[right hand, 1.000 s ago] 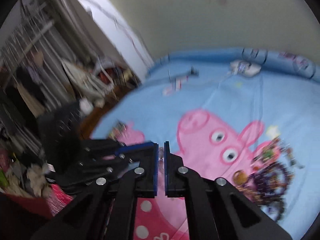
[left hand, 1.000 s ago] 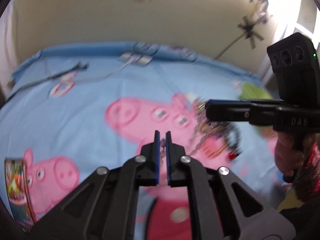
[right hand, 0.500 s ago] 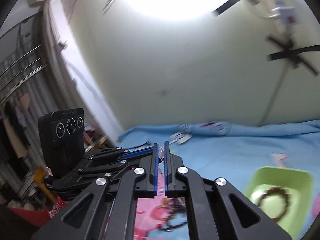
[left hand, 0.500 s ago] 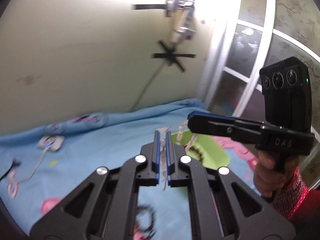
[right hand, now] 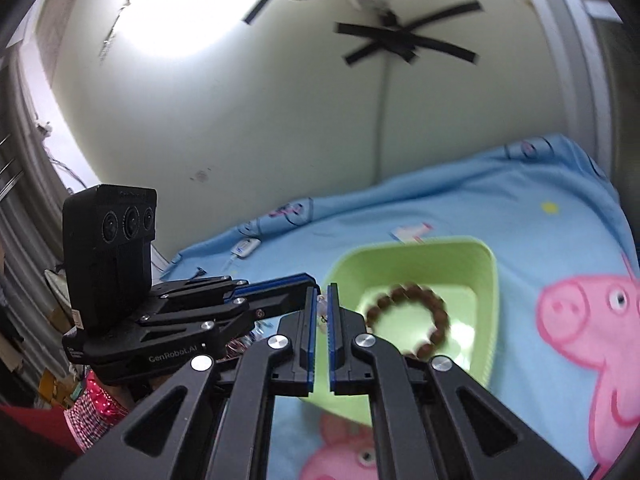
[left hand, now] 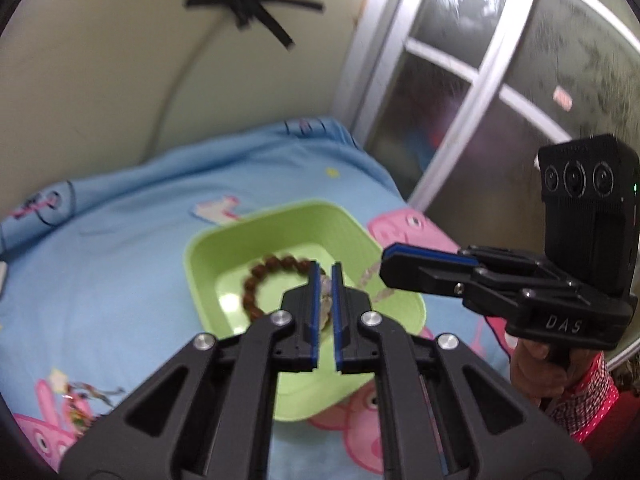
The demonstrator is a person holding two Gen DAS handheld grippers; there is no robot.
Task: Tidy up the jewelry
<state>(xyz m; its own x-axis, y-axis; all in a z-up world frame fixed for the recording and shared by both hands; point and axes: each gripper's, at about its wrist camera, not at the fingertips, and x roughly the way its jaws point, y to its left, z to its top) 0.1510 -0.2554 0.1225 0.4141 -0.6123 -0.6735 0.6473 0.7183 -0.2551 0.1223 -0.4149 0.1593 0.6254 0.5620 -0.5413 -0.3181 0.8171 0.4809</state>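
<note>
Item: pale beaded chain (left hand: 325, 292), light, limp, slippery; pinched between both my left gripper (left hand: 325, 280) and right gripper (right hand: 323, 300), above shallow green plastic tray (left hand: 208, 256) holding brown wooden-bead bracelet (left hand: 256, 280); best held by strand ends.

Both grippers (left hand: 325, 276) are black with blue finger pads and silver screws. One reads "DAS". The sleeve (left hand: 588, 400) is red-and-white checked
</note>
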